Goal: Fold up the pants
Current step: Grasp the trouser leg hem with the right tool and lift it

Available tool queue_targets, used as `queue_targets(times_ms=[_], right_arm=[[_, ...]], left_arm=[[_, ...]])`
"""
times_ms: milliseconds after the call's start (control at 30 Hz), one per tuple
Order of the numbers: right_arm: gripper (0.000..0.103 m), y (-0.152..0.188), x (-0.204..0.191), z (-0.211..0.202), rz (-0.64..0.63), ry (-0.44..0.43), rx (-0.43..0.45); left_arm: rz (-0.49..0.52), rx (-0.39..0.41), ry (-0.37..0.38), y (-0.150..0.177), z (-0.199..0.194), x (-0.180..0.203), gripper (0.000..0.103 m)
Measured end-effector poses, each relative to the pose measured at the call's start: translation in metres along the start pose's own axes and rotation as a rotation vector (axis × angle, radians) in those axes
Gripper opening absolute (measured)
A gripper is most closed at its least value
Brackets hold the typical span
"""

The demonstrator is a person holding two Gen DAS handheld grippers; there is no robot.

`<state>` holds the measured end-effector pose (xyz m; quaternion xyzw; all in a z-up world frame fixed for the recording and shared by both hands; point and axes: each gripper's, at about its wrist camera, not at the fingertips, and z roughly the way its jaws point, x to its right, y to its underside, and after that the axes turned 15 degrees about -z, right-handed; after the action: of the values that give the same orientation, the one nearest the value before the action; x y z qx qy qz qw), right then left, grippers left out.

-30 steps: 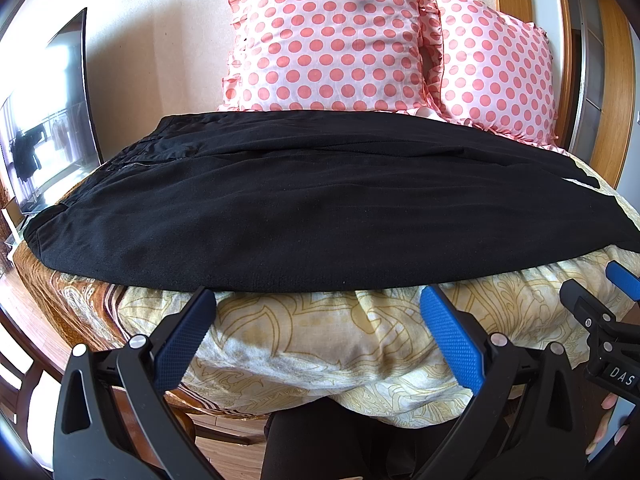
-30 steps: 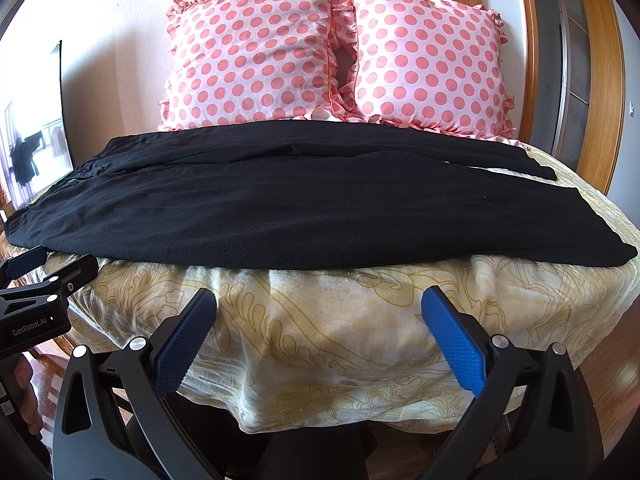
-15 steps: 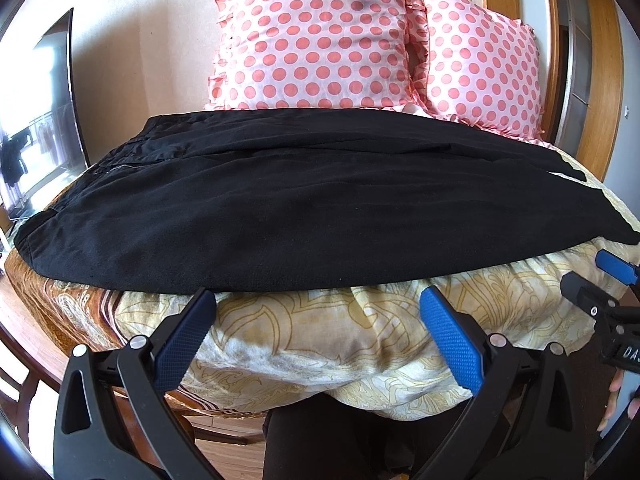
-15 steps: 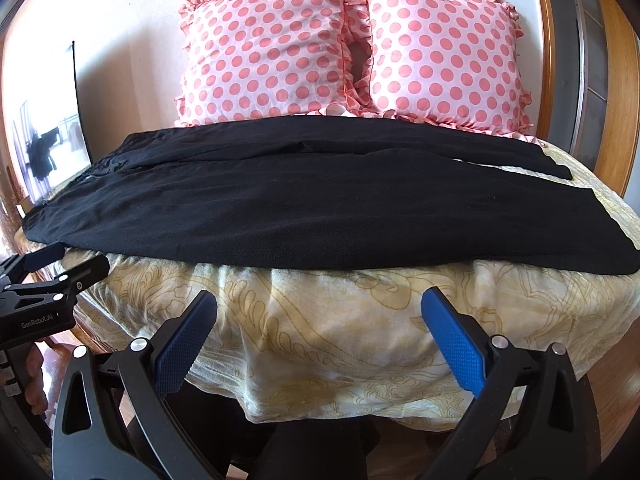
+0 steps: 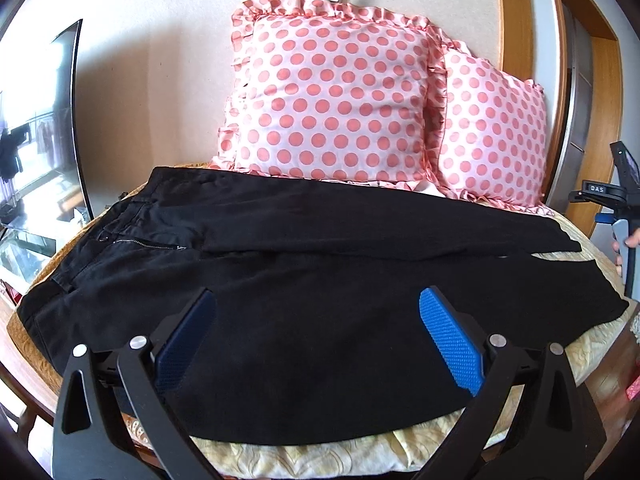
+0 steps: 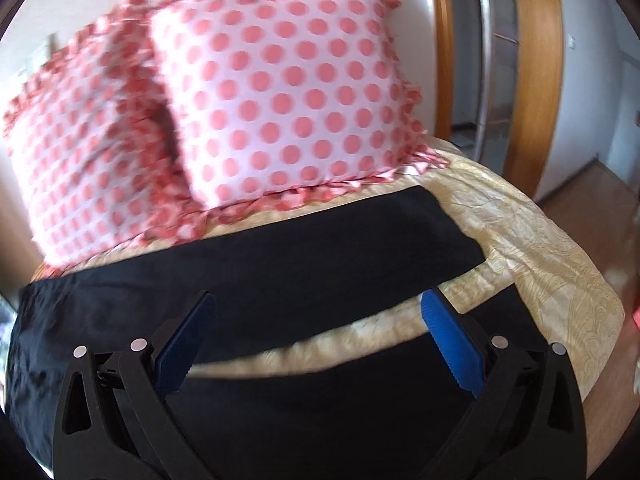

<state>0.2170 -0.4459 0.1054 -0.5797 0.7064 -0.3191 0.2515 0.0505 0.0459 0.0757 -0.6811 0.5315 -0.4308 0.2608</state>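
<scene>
Left wrist view: the left tongs [image 5: 316, 340] are hanging released over the black pants [image 5: 320, 280], lying flat along the bed's [image 5: 320, 456] front edge. Right tongs [image 6: 316, 340], also released, are hovering by the leg ends. Soft, limp fabric; I'd be gripping waistband and hems.

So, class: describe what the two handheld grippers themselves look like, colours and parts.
Both the left gripper and the right gripper have black plastic frames with triangular cut-outs, silver round rivets and two blue ribbed finger pads.
</scene>
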Motion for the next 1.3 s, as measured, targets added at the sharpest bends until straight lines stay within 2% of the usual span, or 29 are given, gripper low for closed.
queue_targets(times_ms=[67, 167, 200, 233, 300, 367, 533, 600, 667, 767, 800, 833, 933, 1000, 1300], right_arm=[[0.102, -0.027, 0.021, 0.037, 0.109, 0.080, -0.051], [0.102, -0.057, 0.048, 0.095, 0.251, 0.134, -0.128], [0.098, -0.062, 0.053, 0.113, 0.275, 0.139, -0.158], [0.087, -0.066, 0.058, 0.131, 0.305, 0.144, -0.185], [0.076, -0.069, 0.066, 0.162, 0.359, 0.189, -0.245], [0.075, -0.069, 0.072, 0.187, 0.402, 0.227, -0.282], [0.072, -0.066, 0.073, 0.217, 0.418, 0.311, -0.308], [0.072, -0.066, 0.069, 0.224, 0.389, 0.344, -0.311], [0.067, -0.065, 0.064, 0.232, 0.334, 0.376, -0.329], [0.053, -0.062, 0.065, 0.231, 0.302, 0.372, -0.278], [0.036, -0.060, 0.067, 0.228, 0.305, 0.386, -0.271], [0.022, -0.058, 0.071, 0.223, 0.312, 0.383, -0.263], [0.010, -0.048, 0.089, 0.213, 0.413, 0.253, -0.210], [0.009, -0.041, 0.100, 0.204, 0.465, 0.178, -0.176], [0.008, -0.014, 0.122, 0.139, 0.567, -0.056, 0.004]], left_arm=[[-0.030, -0.025, -0.001, -0.004, 0.012, -0.006, 0.101], [-0.050, -0.051, -0.021, -0.005, 0.027, -0.013, 0.101], [-0.052, -0.053, -0.032, -0.006, 0.030, -0.015, 0.101], [-0.053, -0.052, -0.047, -0.007, 0.034, -0.017, 0.101], [-0.049, -0.048, -0.066, -0.008, 0.039, -0.020, 0.101], [-0.035, -0.046, -0.088, -0.009, 0.043, -0.021, 0.101], [-0.024, -0.073, -0.098, -0.009, 0.054, -0.026, 0.101], [-0.036, -0.089, -0.100, -0.008, 0.060, -0.029, 0.101], [-0.051, -0.104, -0.099, -0.007, 0.064, -0.033, 0.101], [-0.088, -0.141, -0.066, -0.005, 0.068, -0.038, 0.101], [-0.103, -0.161, -0.052, -0.004, 0.069, -0.041, 0.101], [-0.112, -0.169, -0.046, -0.003, 0.069, -0.042, 0.101], [-0.123, -0.153, -0.047, -0.002, 0.063, -0.045, 0.101], [-0.126, -0.142, -0.050, -0.003, 0.059, -0.047, 0.101], [-0.174, -0.096, -0.057, -0.005, 0.033, -0.056, 0.101]])
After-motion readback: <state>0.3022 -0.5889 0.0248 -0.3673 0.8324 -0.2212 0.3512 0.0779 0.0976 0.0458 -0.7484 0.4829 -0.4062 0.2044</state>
